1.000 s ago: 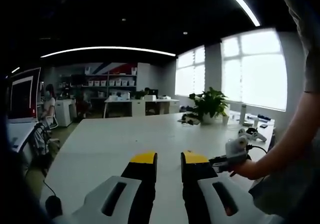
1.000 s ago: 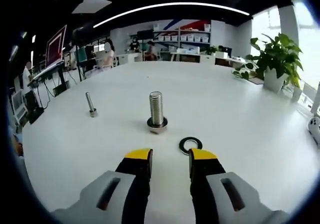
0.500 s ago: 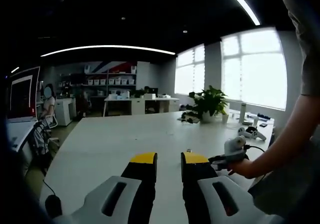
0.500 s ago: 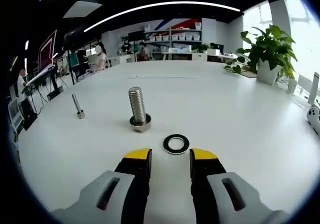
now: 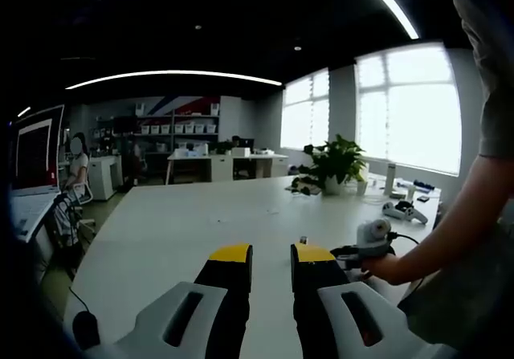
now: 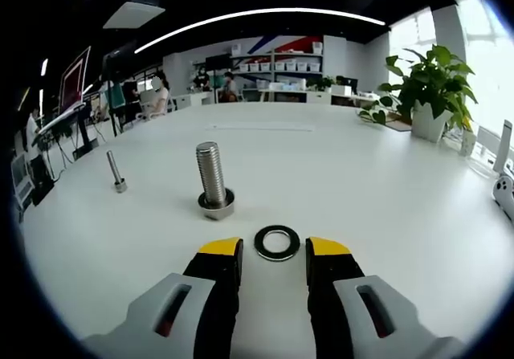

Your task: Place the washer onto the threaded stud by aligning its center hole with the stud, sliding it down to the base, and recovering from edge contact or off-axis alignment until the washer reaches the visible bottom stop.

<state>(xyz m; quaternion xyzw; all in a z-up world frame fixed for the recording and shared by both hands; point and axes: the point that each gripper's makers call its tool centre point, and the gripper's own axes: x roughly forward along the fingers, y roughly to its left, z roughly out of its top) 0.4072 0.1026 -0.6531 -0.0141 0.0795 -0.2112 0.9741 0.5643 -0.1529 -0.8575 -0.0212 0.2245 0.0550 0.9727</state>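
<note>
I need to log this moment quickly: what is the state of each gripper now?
Left gripper: open, holding nothing.
Right gripper: open, holding nothing; the washer lies on the table between its jaw tips.

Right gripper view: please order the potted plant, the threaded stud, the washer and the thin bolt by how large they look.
1. potted plant
2. threaded stud
3. washer
4. thin bolt

The plant stands farther off, so its real size is underrated; washer and thin bolt look close.

The right claw [image 6: 273, 250] hangs low over the desk [image 6: 385, 198], its jaws parted and holding nothing. The left claw [image 5: 271, 254] sits level above the desk too, jaws parted and bare. Beside it, the person's bare forearm [image 5: 450, 230] reaches in, its hand [image 5: 384, 269] gripping the right claw's handle.
</note>
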